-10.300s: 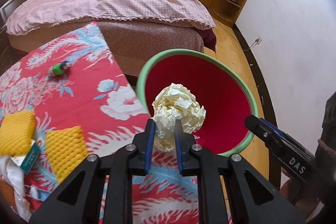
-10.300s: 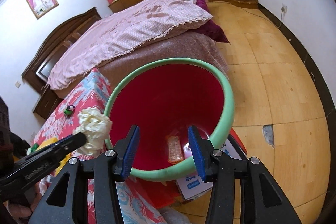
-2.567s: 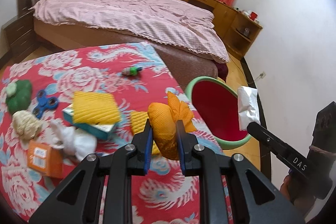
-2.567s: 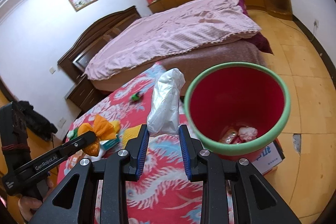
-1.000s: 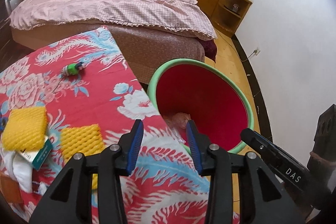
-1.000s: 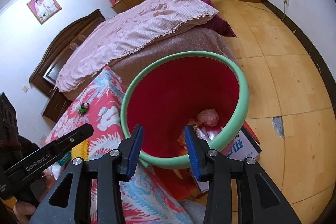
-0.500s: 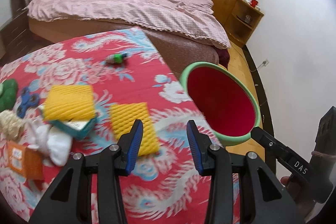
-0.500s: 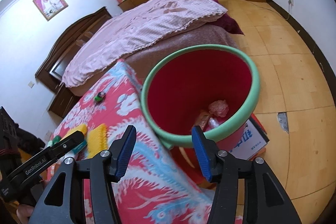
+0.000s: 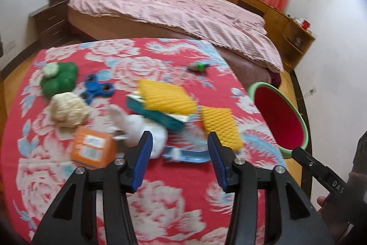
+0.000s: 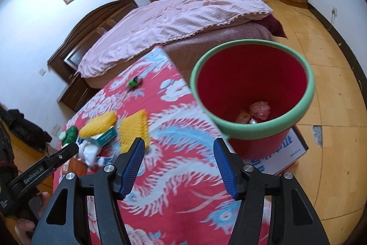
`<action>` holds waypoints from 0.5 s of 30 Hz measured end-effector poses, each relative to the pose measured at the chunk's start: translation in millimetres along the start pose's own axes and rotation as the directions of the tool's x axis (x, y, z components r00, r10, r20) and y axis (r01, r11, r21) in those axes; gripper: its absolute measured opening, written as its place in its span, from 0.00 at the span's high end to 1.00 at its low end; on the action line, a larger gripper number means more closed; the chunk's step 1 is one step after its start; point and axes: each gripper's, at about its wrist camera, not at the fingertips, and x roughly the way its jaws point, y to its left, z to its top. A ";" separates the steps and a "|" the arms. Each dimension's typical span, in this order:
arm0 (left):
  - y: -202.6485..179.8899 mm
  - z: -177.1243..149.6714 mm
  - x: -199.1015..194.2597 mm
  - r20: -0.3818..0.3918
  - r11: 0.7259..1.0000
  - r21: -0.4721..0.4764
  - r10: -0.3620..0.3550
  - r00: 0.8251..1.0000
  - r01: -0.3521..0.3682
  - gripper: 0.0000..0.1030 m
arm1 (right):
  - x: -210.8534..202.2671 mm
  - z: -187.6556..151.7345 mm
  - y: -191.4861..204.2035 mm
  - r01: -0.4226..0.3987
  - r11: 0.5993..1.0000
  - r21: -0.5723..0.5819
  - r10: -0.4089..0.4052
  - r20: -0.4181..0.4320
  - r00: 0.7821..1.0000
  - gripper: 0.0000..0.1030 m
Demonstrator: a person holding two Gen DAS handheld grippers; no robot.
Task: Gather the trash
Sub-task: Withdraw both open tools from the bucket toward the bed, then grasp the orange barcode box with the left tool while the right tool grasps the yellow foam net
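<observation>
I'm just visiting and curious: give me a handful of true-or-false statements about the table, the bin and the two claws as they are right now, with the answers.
1. The left claw holds nothing. True; it is opening, with nothing between its jaws.
2. The red bin is empty. False: some crumpled trash lies at its bottom.
3. A blue fidget spinner lies on the table beside a green lump. True.
4. The right claw grips a white bag. False: it is opening and empty.
5. The bin's rim is green. True.
6. The orange box sits inside the bin. False: it lies on the floral tablecloth.

both claws emptied, opening, back from bin (image 10: 252, 128) toward table litter
</observation>
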 end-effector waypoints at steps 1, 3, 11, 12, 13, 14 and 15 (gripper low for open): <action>7.1 -0.7 -2.0 0.003 1.000 -0.010 0.005 1.000 -0.005 0.51 | 1.4 -1.4 3.4 -0.003 1.000 -0.006 0.003 -0.005 1.000 0.38; 19.0 -1.5 -4.6 0.007 0.999 -0.028 0.017 1.000 -0.016 0.51 | 4.6 -4.0 11.3 -0.004 1.000 -0.020 0.004 -0.016 1.000 0.38; 59.1 -5.7 -6.4 0.005 0.988 -0.097 0.122 0.993 -0.121 0.47 | 17.4 -15.0 28.2 0.021 0.999 -0.033 -0.022 -0.045 0.999 0.38; 62.5 -7.3 -5.6 0.001 0.987 -0.101 0.123 0.992 -0.122 0.46 | 19.4 -15.8 29.2 0.023 0.999 -0.033 -0.024 -0.052 0.998 0.38; 65.9 -8.8 -4.3 -0.003 0.987 -0.105 0.125 0.992 -0.125 0.44 | 21.2 -16.5 29.7 0.025 0.999 -0.033 -0.027 -0.058 0.998 0.38; 66.8 -9.2 -4.3 0.002 0.986 -0.104 0.131 0.991 -0.131 0.38 | 22.9 -17.6 30.5 0.030 0.999 -0.034 -0.032 -0.063 0.998 0.38; 67.7 -9.9 -4.6 0.010 0.984 -0.099 0.149 0.989 -0.147 0.33 | 23.9 -18.4 31.1 0.034 0.999 -0.033 -0.036 -0.064 0.997 0.37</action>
